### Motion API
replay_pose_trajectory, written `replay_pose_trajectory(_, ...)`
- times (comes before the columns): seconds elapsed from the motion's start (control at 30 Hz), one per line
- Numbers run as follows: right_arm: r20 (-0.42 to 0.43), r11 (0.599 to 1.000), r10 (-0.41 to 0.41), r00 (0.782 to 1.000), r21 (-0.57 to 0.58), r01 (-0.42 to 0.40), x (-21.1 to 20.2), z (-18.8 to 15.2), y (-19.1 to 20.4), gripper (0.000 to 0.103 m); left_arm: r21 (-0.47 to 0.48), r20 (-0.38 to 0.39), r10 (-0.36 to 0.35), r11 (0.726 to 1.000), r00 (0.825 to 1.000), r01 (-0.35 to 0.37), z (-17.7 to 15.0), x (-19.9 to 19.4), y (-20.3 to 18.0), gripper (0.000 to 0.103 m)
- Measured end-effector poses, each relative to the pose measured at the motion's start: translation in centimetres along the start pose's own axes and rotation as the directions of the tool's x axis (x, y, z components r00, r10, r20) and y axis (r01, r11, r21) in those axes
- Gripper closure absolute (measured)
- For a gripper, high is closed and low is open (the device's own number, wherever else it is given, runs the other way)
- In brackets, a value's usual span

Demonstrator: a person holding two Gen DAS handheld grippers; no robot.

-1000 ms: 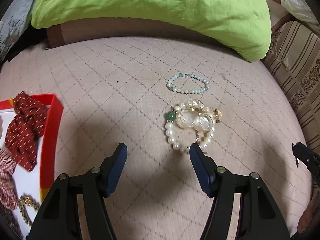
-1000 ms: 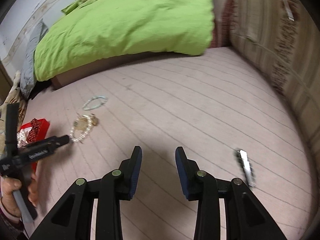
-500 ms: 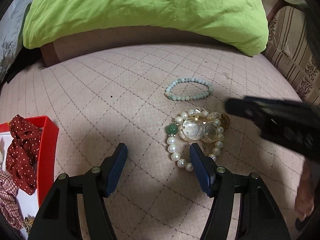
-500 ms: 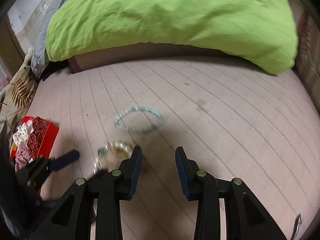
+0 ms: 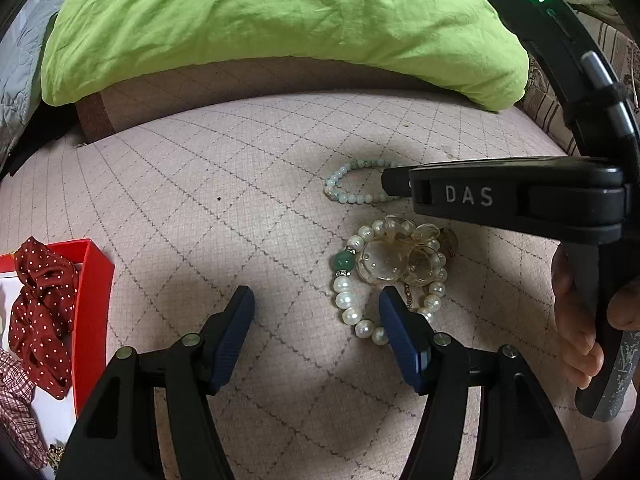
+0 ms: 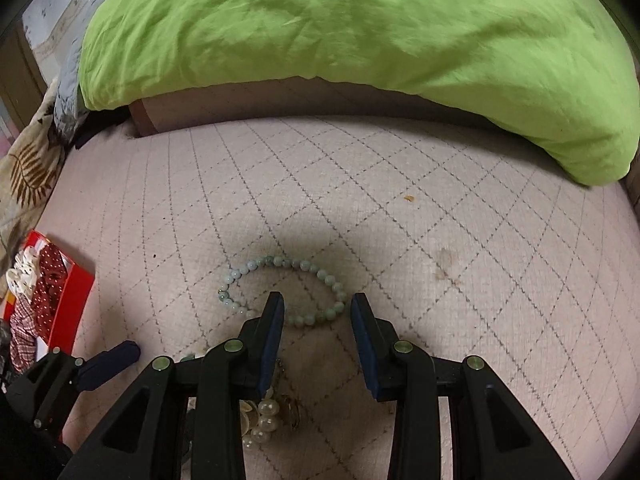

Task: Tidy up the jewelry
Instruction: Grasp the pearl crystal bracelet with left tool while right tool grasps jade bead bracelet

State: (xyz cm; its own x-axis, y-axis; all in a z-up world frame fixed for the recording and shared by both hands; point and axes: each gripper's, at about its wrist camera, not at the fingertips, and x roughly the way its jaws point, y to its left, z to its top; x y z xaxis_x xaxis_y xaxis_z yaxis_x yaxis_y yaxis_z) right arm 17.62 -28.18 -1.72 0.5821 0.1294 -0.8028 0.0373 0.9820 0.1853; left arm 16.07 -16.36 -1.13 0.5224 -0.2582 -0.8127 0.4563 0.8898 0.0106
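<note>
Since a moment ago we have swung our right gripper (image 6: pixel 317 312) across from the bare quilting until it hangs over the pale green bead bracelet (image 6: pixel 256 266), its fingers spread with nothing between them and the near arc of the beads showing in the gap; our left gripper (image 5: pixel 316 308) has crept closer to the pearl bracelet (image 5: pixel 344 300), whose lower beads now lie just beside the right fingertip (image 5: pixel 394 312) at 4 o'clock; its fingers too are parted and hold nothing; from the left wrist the right gripper's body crosses in from 3 o'clock and hides part of the green bracelet (image 5: pixel 340 190); tangled with the pearls lies a clear glassy bracelet (image 5: pixel 390 258); both rest on the quilted pink cover (image 5: pixel 192 208); at 9 o'clock sits a red box (image 5: pixel 94 304) holding a dotted red scrunchie (image 5: pixel 42 312); a lime green duvet (image 5: pixel 280 20) fills 12 o'clock.
</note>
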Motion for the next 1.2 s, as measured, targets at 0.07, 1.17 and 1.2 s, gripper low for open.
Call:
replay_pose_trajectory(0.07, -0.002, 1.0, -0.008, 1.0, -0.003, 0.008, 0.1, 0.0, 0.1, 0.085, 0.0, 0.0, 0.001, 1.0, 1.0, -0.001, 0.0, 0.0, 0.0, 0.039)
replay_pose_trajectory(1.17, 0.028, 0.993, -0.046, 0.999, 0.111, 0.043, -9.8, -9.7, -4.2, 0.097, 0.054, -0.021, -0.007, 0.999, 1.0, 0.008, -3.1, -5.5, -1.9, 0.094)
replay_pose_trajectory(1.2, 0.032, 0.993, -0.046, 0.998, 0.113, 0.042, -10.2, -9.9, -4.1, 0.097, 0.055, -0.016, -0.009, 0.998, 1.0, 0.01, -3.2, -5.9, -1.9, 0.094)
